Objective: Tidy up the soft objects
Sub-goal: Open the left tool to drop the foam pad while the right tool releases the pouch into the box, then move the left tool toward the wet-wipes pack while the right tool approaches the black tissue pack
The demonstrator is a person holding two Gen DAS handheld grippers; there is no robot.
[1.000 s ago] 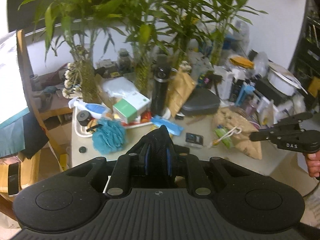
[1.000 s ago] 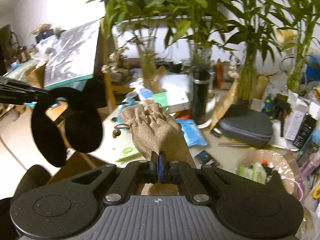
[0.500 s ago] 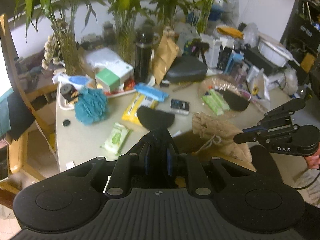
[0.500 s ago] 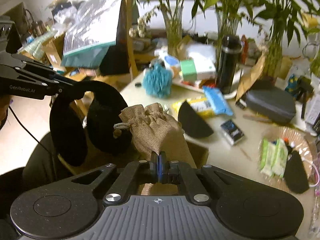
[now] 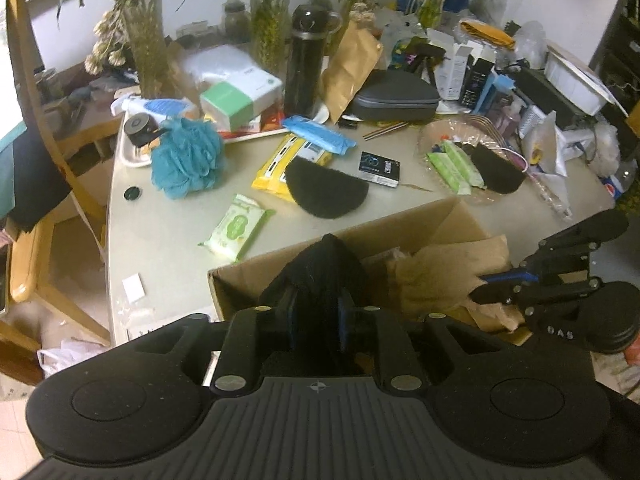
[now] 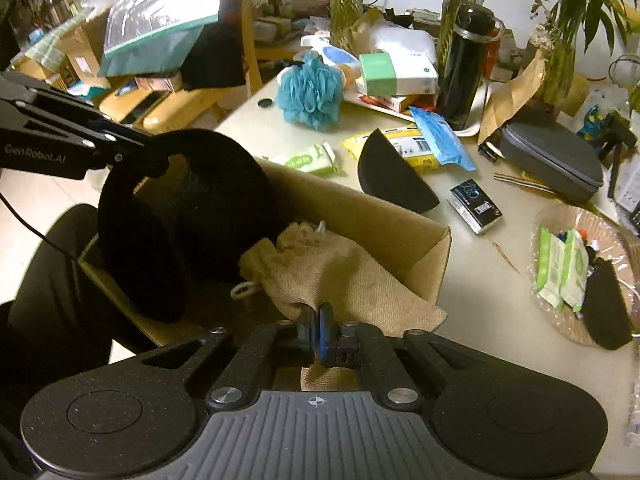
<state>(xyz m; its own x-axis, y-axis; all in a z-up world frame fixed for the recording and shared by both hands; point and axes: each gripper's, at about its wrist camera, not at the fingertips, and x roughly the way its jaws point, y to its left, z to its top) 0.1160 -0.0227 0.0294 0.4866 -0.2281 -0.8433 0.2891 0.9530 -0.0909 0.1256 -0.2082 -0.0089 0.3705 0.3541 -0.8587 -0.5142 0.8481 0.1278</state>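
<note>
Left gripper: jaws a little apart and opening, black plush ring between the pads, hanging into the cardboard box at the table's near edge. Right gripper: jaws nearly together, just starting to open, burlap pouch pinched by its edge and lying in the box against the ring. Beyond the box, loose on the table: teal bath pouf, green wipes pack, black half-round pad.
</note>
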